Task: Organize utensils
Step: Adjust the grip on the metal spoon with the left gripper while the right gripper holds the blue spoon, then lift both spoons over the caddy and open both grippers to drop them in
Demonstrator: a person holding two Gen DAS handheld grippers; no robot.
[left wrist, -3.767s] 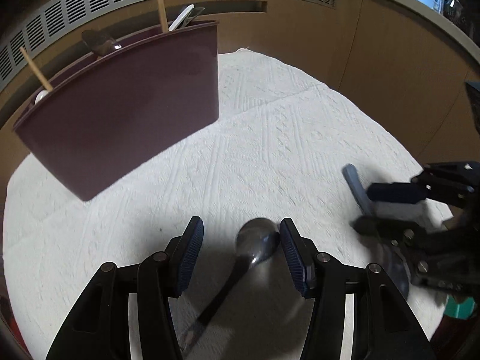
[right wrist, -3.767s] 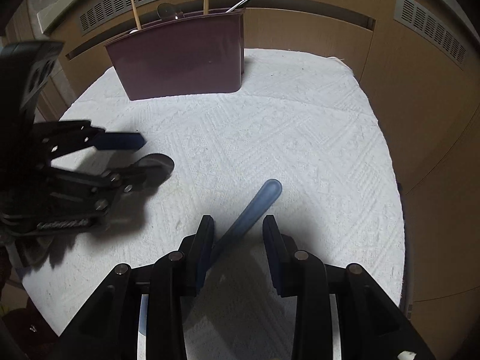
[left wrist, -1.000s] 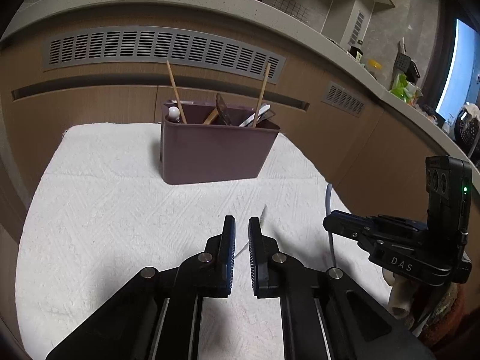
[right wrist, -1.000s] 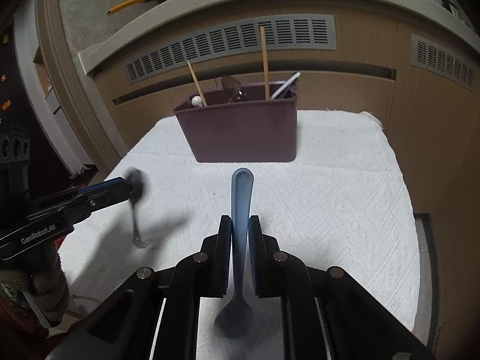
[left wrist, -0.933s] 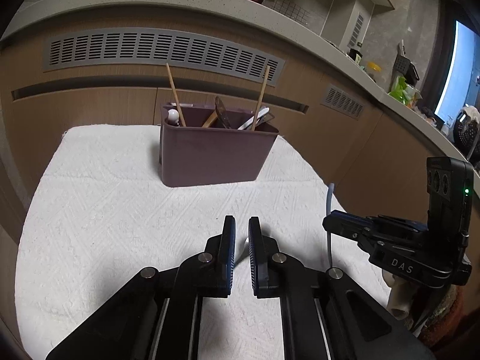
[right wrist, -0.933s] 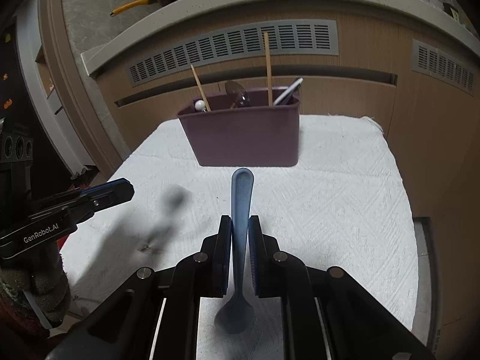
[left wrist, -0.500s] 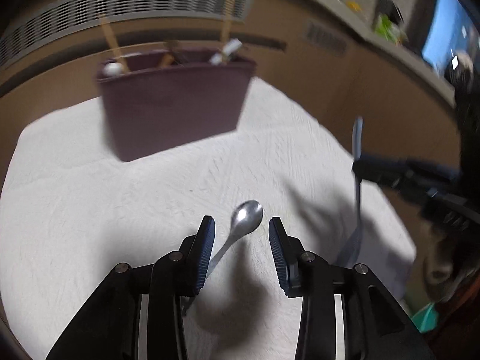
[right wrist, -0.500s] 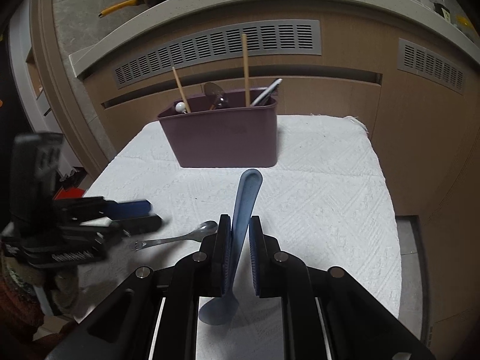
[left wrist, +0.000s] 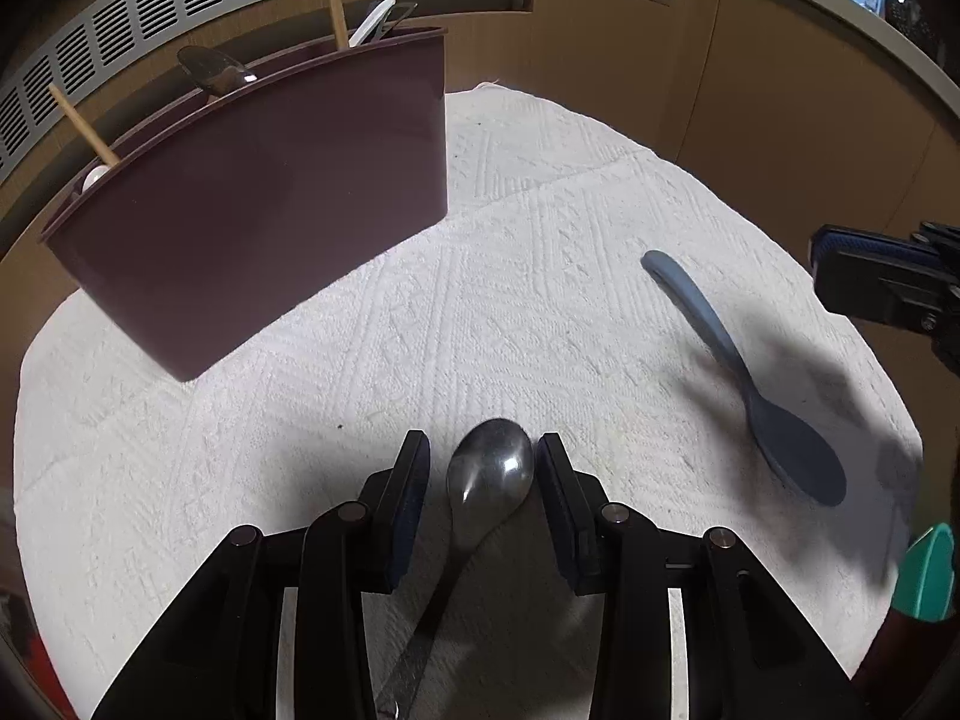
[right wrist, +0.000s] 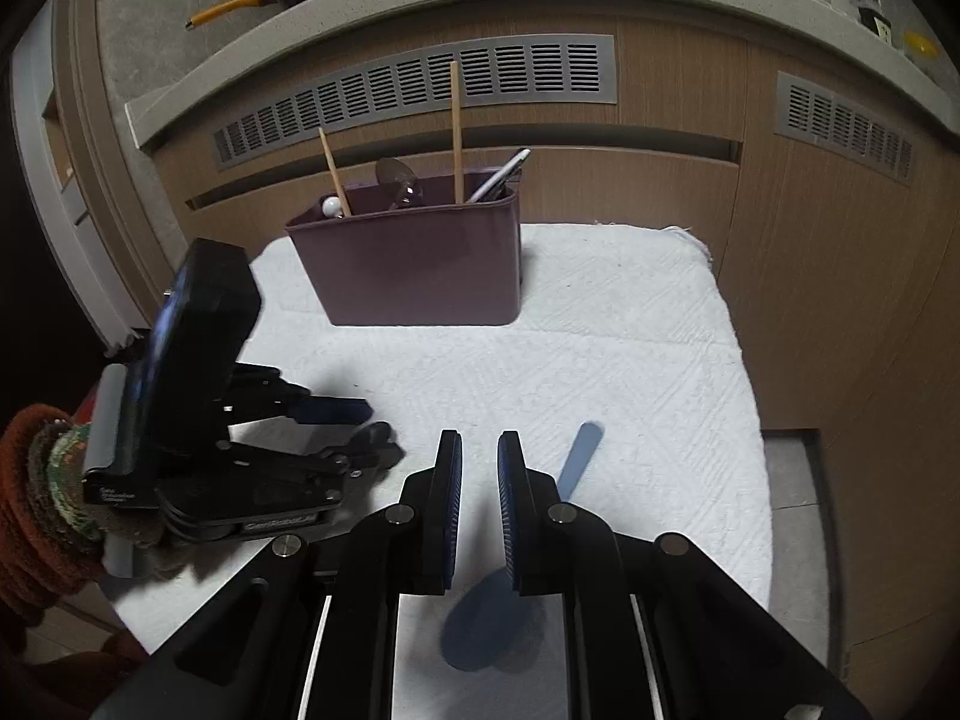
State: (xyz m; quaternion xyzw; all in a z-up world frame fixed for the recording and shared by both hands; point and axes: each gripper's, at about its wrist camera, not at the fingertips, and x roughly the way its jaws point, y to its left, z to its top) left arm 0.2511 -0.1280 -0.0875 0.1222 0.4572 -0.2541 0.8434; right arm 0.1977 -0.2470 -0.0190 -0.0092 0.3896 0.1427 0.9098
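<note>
A metal spoon lies on the white cloth. My left gripper is open, its fingers on either side of the spoon's bowl, low over the cloth. A blue plastic spoon lies on the cloth to the right; it also shows in the right wrist view, partly hidden under my right gripper, which is open a little, empty, and above it. The maroon utensil holder stands at the back with chopsticks and spoons in it. The left gripper shows at left in the right wrist view.
The holder is close at the left gripper's upper left. Wooden cabinet walls with vents ring the cloth-covered table. The table's right edge drops off to the floor. A teal object sits at the right edge.
The right gripper has let go of the blue spoon, which now lies on the cloth, and has risen. The left gripper has dropped low, closer to the holder, straddling the metal spoon.
</note>
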